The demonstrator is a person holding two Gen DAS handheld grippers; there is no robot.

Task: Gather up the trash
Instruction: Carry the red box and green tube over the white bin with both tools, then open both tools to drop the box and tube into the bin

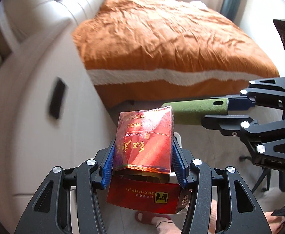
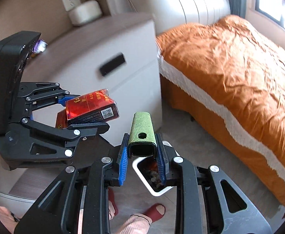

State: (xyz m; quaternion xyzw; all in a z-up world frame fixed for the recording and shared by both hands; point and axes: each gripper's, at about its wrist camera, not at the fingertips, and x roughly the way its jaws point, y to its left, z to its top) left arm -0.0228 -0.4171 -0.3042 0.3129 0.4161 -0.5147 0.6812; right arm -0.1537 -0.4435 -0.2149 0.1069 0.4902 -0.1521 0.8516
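Note:
My left gripper [image 1: 142, 156] is shut on a red cigarette pack [image 1: 144, 136] with its lid flipped open, held in the air; the pack also shows in the right wrist view [image 2: 89, 107]. My right gripper [image 2: 142, 152] is shut on a green hollow tube-shaped piece [image 2: 141, 130], seen from the side in the left wrist view [image 1: 193, 110]. A white-rimmed trash bin [image 2: 142, 173] with scraps inside stands on the floor directly below the right gripper. The two grippers are side by side, apart.
A white nightstand [image 2: 123, 62] with a dark drawer handle stands to the left, a white round box [image 2: 85, 11] on it. A bed with an orange cover [image 2: 230, 62] fills the right. The person's feet in red slippers [image 2: 156, 210] are below.

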